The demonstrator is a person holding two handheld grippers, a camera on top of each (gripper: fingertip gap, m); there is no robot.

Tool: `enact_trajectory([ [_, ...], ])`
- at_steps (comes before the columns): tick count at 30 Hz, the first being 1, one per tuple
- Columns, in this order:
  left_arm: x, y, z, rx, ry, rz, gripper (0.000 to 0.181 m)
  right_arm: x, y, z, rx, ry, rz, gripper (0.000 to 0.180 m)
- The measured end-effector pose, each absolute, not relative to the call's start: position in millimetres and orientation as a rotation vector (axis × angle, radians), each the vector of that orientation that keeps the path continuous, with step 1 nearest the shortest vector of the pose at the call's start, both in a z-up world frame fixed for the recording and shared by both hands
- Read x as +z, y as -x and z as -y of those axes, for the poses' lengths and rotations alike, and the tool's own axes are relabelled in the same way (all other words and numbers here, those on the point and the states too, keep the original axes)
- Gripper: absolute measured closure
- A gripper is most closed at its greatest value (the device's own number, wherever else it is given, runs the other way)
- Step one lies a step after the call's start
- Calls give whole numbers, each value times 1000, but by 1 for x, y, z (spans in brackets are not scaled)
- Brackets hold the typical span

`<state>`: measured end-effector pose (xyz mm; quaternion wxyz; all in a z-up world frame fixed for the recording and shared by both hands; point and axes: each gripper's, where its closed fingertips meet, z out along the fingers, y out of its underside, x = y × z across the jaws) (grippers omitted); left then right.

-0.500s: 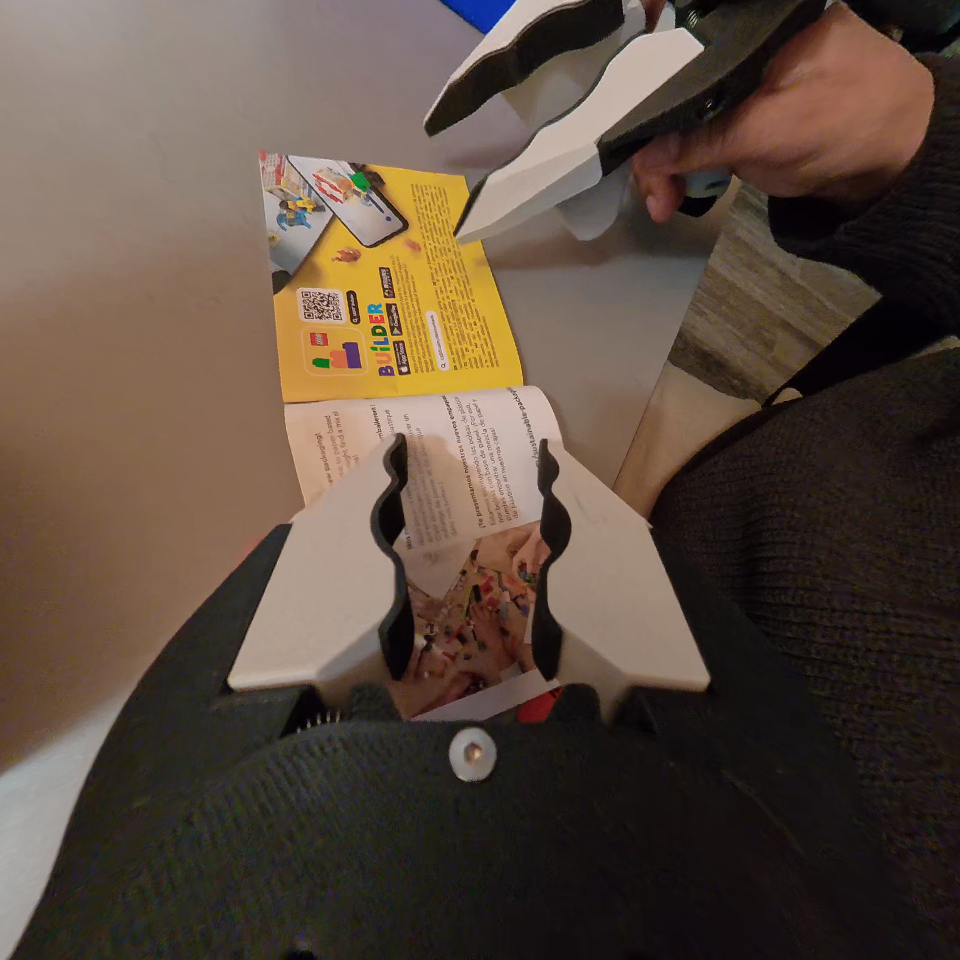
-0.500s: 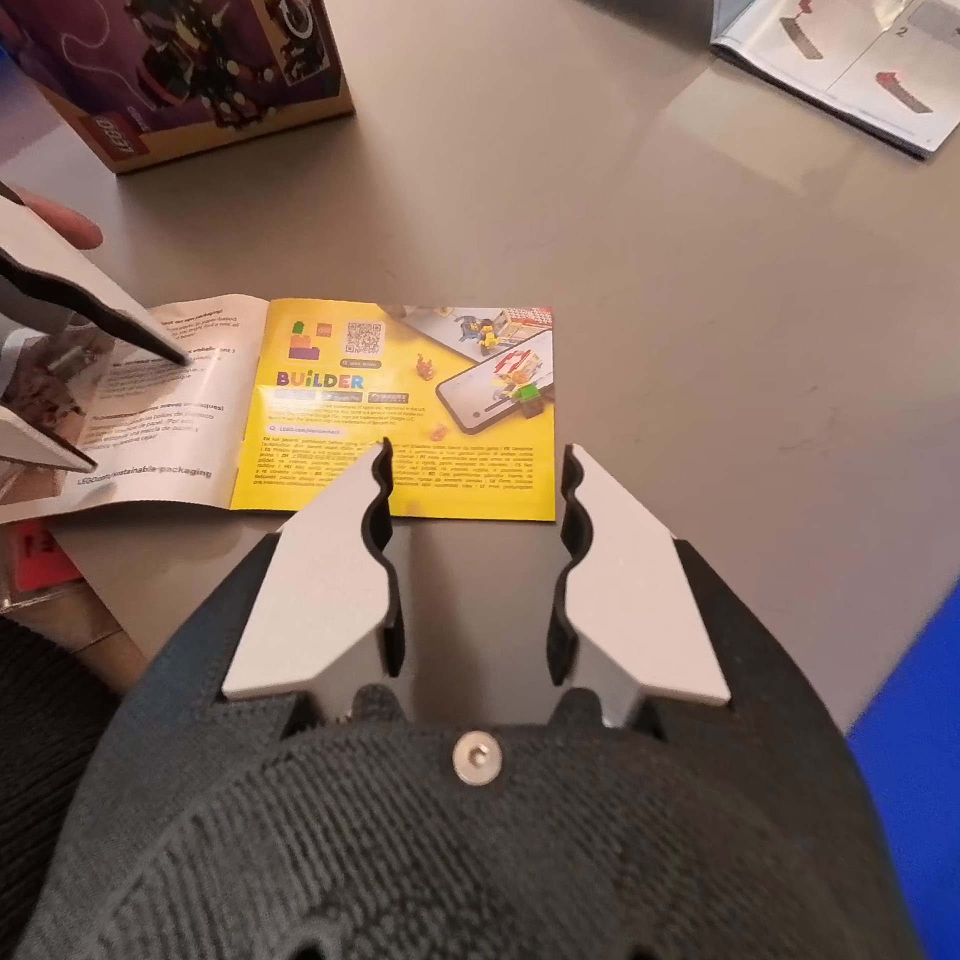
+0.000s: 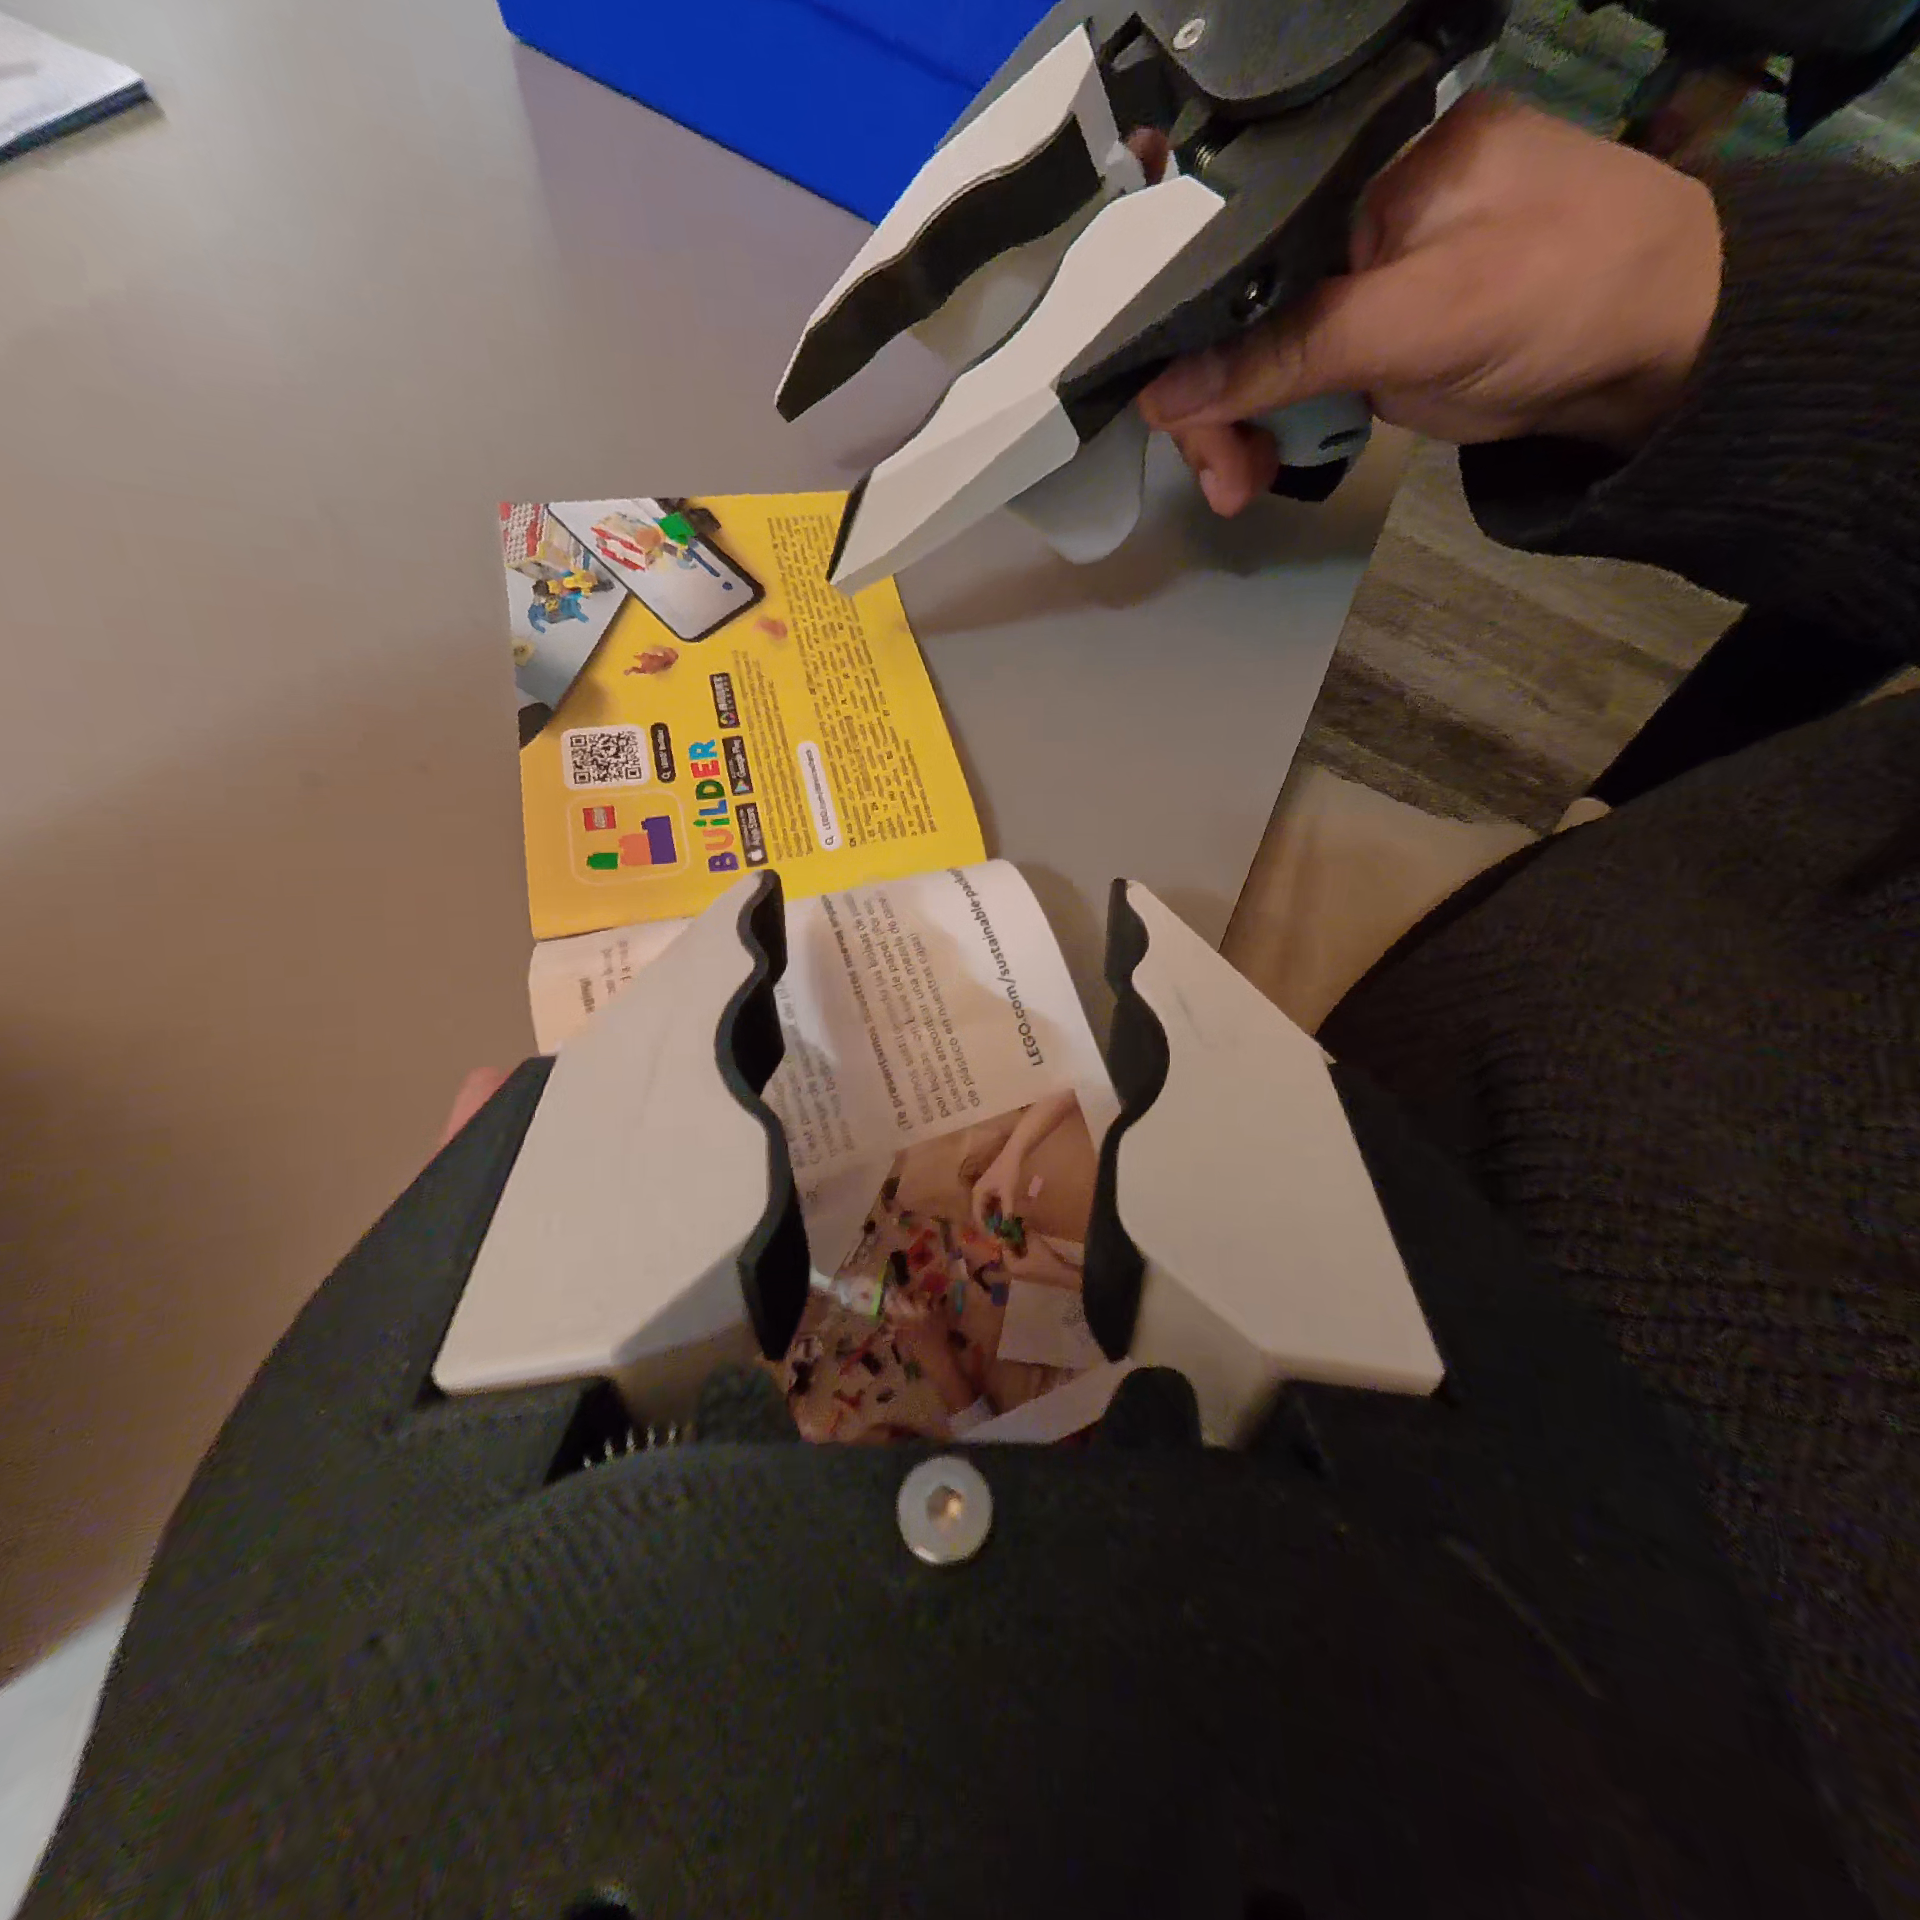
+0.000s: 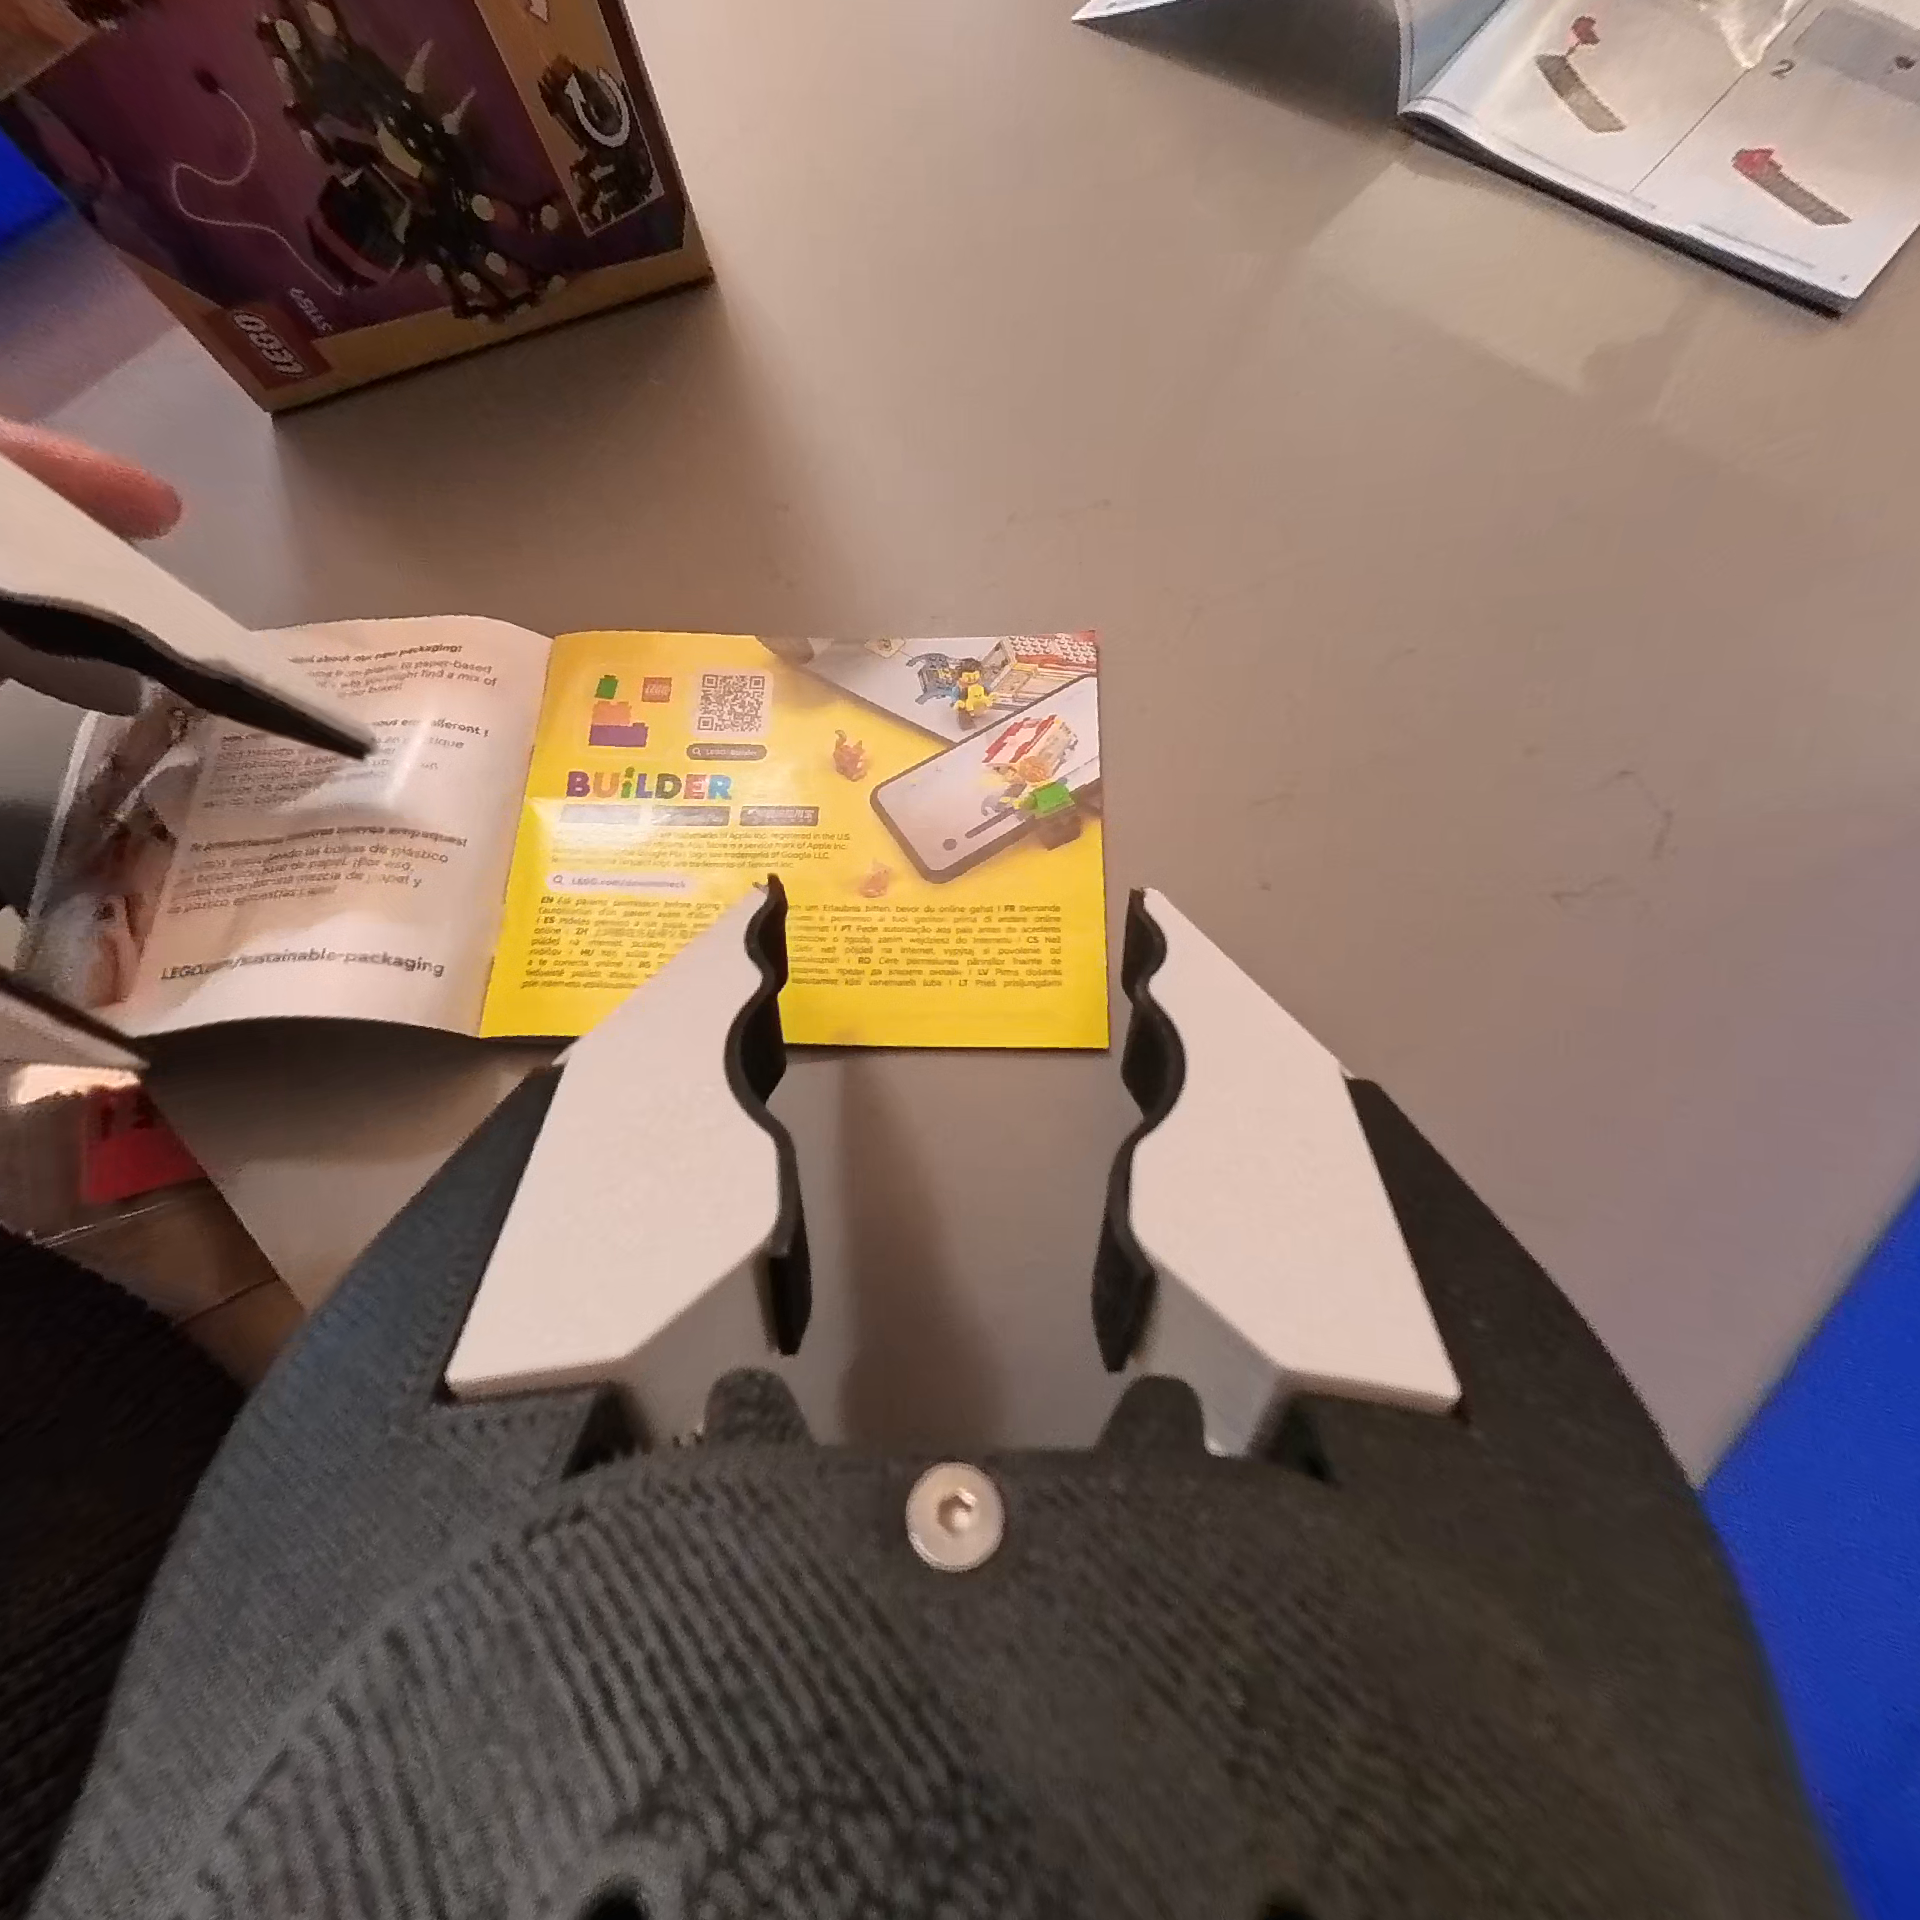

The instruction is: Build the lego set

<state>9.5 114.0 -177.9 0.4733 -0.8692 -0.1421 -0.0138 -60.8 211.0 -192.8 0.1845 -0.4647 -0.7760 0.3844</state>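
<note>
Grey table, smooth, faintly glossy; wood-look floor past near edge. Open leaflet lies near near edge, yellow page flat, white page curling up. Left gripper hangs over white page, fingers spread, nothing held. Right gripper spread too, empty, tips over yellow page's near edge; hand grips its handle. Blue surface at right edge. Farther back: purple lego box toward far left, open instruction booklet toward far right corner.
</note>
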Motion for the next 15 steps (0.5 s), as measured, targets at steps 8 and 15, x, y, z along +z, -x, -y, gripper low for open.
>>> enact_trajectory([
  [8, -186, -23, -123, -2, 2182, 256, 122, -191, 59, -208, 1106, 1304, 2191, 116],
  [15, -198, -25, -124, 69, 2249, 191, 126, -191, 58, -207, 1114, 1303, 2194, 115],
])
